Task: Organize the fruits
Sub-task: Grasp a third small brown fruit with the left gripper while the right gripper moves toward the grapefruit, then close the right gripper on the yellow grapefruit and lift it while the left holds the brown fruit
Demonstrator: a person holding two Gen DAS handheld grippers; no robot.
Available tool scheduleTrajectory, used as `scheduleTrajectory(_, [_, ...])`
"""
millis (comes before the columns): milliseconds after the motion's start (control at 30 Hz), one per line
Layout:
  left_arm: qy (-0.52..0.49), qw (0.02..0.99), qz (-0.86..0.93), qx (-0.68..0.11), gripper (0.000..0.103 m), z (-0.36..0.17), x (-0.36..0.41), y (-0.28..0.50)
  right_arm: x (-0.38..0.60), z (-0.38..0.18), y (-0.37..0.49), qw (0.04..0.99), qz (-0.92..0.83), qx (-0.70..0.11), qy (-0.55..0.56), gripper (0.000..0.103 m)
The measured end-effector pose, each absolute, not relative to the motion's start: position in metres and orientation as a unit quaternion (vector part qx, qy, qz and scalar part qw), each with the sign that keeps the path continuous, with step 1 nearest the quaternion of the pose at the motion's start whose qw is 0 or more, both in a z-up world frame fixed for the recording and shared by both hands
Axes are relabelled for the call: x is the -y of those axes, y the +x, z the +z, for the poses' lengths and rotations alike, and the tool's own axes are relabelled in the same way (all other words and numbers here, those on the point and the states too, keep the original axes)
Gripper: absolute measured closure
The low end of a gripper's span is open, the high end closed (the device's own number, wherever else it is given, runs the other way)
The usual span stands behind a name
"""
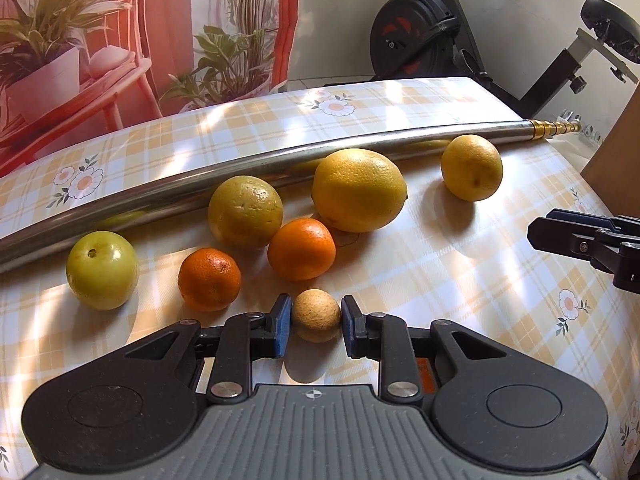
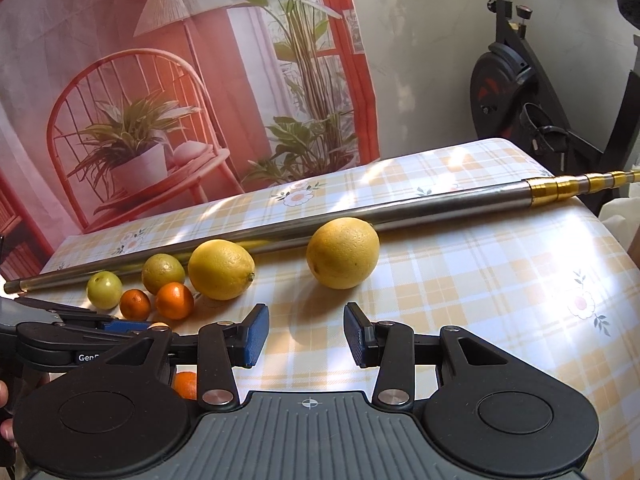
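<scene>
A small tan round fruit (image 1: 316,320) sits between the blue pads of my left gripper (image 1: 316,326), which is shut on it just above the checked tablecloth (image 1: 460,272). Beyond it lie two tangerines (image 1: 209,279) (image 1: 301,249), a green fruit (image 1: 102,270), a yellow-green citrus (image 1: 245,211), a large lemon (image 1: 359,190) and, apart to the right, a yellow orange (image 1: 472,167). My right gripper (image 2: 306,334) hangs open and empty, in front of that yellow orange (image 2: 343,253). Another orange fruit (image 2: 186,384) peeks out under its left finger.
A long steel pole (image 1: 240,172) with a gold end lies across the table behind the fruit. A printed curtain (image 1: 120,40) hangs at the back, and an exercise bike (image 1: 432,32) stands past the table's far right corner.
</scene>
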State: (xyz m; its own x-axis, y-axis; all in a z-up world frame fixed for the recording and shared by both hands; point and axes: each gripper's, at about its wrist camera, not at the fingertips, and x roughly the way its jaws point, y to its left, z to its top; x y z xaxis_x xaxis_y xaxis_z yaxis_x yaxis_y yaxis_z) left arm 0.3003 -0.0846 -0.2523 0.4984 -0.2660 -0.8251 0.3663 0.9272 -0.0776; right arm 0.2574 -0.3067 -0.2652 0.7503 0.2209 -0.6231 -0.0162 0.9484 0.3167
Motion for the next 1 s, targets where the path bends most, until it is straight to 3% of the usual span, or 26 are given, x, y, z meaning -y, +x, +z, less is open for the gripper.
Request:
scheduleTrajectory(100, [0.05, 0.866, -0.181, -0.464, 0.075, -0.252, 0.084, 0.298, 0.315, -0.275, 0.261, 0.929, 0.043, -0.334, 0.154, 0.063])
scheduleTrajectory(200, [0.042, 0.87, -0.181, -0.457, 0.075, -0.247, 0.079, 0.29, 0.322, -0.284, 0.263, 0.941, 0.024, -0.3, 0.153, 0.052])
scheduleTrajectory(567, [-0.008, 0.905, -0.124, -0.406, 0.075, -0.206, 0.045, 0.257, 0.321, -0.309, 0.296, 0.955, 0.005, -0.237, 0.178, 0.048])
scheduleTrajectory(1000, [-0.027, 0.911, -0.104, -0.399, 0.075, -0.201, 0.03, 0.251, 0.321, -0.323, 0.332, 0.936, 0.018, -0.273, 0.221, 0.046])
